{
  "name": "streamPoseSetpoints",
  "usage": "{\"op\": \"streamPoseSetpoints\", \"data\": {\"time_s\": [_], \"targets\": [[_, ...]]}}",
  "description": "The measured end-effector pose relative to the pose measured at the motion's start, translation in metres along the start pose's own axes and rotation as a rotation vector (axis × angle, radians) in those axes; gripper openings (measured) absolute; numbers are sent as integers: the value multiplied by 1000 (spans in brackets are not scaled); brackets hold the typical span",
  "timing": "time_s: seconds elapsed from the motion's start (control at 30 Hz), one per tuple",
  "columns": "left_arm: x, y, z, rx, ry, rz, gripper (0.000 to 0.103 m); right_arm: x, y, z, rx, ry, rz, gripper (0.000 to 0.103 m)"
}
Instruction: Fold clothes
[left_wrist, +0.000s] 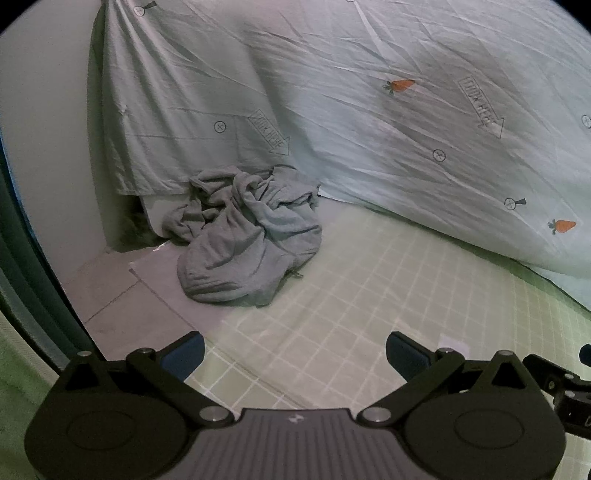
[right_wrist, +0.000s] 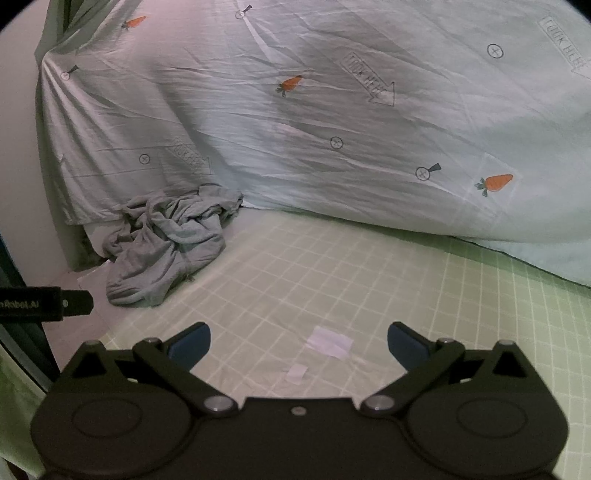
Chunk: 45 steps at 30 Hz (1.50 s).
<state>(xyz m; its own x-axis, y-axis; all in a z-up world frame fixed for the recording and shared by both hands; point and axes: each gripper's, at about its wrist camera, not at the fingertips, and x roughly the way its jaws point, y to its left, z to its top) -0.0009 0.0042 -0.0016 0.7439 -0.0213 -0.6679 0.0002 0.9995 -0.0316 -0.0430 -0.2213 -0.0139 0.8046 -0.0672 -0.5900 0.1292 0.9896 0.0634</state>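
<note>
A crumpled grey garment (left_wrist: 247, 236) lies in a heap at the far left of the green checked sheet (left_wrist: 351, 295), against the hanging pale blue cloth. In the right wrist view the same grey garment (right_wrist: 166, 247) sits at the left, well ahead of the fingers. My left gripper (left_wrist: 295, 354) is open and holds nothing, some way short of the heap. Over the checked sheet (right_wrist: 332, 288) my right gripper (right_wrist: 299, 345) is open too, with only bare sheet between its blue pads. The left gripper's body (right_wrist: 40, 302) shows at the left edge of the right wrist view.
A pale blue cloth (left_wrist: 388, 122) printed with carrots and arrows hangs behind the sheet like a backdrop (right_wrist: 332, 122). Two small white patches (right_wrist: 328, 343) lie on the sheet near the right gripper. Bare grey mattress (left_wrist: 122, 302) shows at the left, next to a wall.
</note>
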Motion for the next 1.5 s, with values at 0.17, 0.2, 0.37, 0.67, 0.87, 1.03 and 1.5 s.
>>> {"op": "streamPoseSetpoints", "data": {"time_s": [0.17, 0.2, 0.37, 0.67, 0.87, 1.03, 1.5], "targets": [[2, -2, 0, 1, 6, 0, 103, 1, 0, 0, 1, 2, -2, 103], [2, -2, 0, 1, 6, -1, 103, 1, 0, 0, 1, 2, -3, 103], [5, -4, 1, 4, 13, -3, 103, 2, 0, 0, 7, 4, -8, 103], [11, -6, 2, 10, 29, -9, 103, 8, -2, 0, 15, 14, -18, 103], [18, -7, 2, 8, 45, -12, 103, 14, -4, 0, 17, 27, -23, 103], [28, -7, 5, 8, 67, -14, 103, 23, -4, 2, -4, 29, -44, 103], [84, 3, 46, -36, 84, 36, 103, 88, -10, 40, -30, 36, -29, 103]]}}
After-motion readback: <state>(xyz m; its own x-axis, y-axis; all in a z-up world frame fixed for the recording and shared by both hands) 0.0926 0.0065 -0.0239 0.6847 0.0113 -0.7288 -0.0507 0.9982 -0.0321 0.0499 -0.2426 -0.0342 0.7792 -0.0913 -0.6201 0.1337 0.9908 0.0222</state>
